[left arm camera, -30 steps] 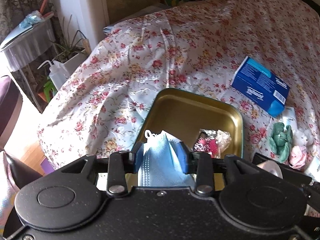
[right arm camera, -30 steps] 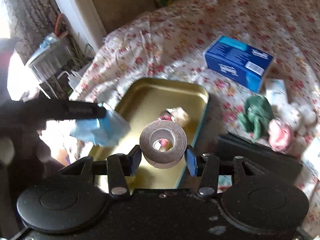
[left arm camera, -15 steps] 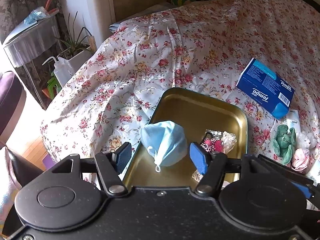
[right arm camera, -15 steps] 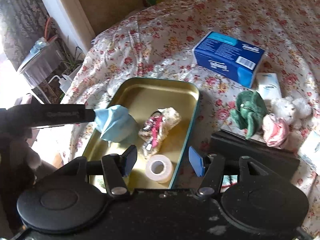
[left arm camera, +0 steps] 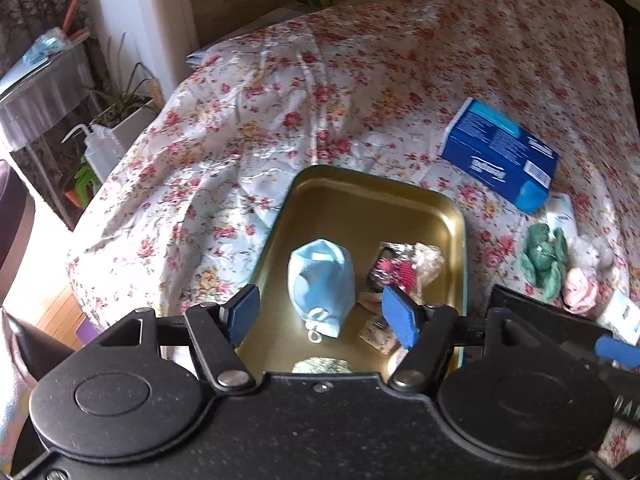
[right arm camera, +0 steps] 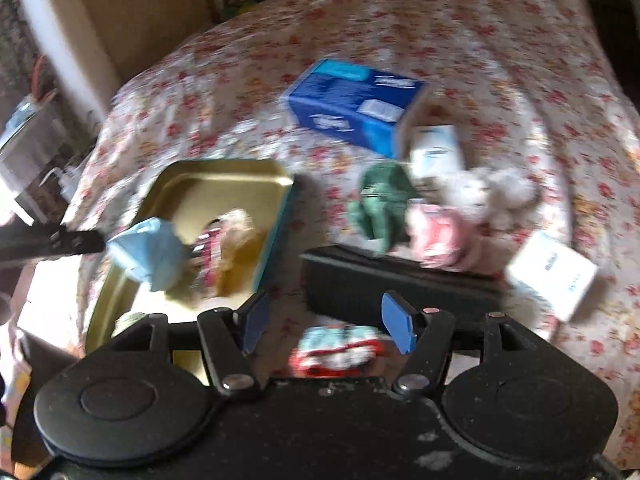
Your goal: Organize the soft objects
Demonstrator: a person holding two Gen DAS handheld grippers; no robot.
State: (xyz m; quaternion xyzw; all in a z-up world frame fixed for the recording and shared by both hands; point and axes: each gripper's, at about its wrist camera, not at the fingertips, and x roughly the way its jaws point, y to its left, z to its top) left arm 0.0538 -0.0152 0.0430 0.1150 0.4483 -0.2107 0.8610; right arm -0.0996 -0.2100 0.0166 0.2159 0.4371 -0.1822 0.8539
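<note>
A gold metal tray (left arm camera: 340, 196) (right arm camera: 192, 184) lies on the flowered bedspread. In it lie a crumpled light blue face mask (left arm camera: 322, 280) (right arm camera: 148, 252) and a clear packet of pink and beige items (left arm camera: 404, 268) (right arm camera: 224, 248). My left gripper (left arm camera: 320, 316) is open and empty, just above the mask. My right gripper (right arm camera: 326, 324) is open and empty, right of the tray, over a small red and white packet (right arm camera: 338, 350). A green plush (left arm camera: 544, 260) (right arm camera: 380, 208), a pink soft toy (left arm camera: 580, 294) (right arm camera: 436, 236) and a white plush (right arm camera: 500, 192) lie right of the tray.
A blue tissue box (left arm camera: 500, 156) (right arm camera: 356, 104) lies behind the toys. White tissue packs (right arm camera: 436, 152) (right arm camera: 554, 274) and a black flat case (right arm camera: 400, 292) lie near the plush toys. The bed edge drops at the left toward a plant (left arm camera: 120, 100) and a squeeze bottle (left arm camera: 100, 148).
My left gripper opened and dropped the mask into the tray. My right gripper opened, left the tape roll in the tray, and swung right; its view is blurred.
</note>
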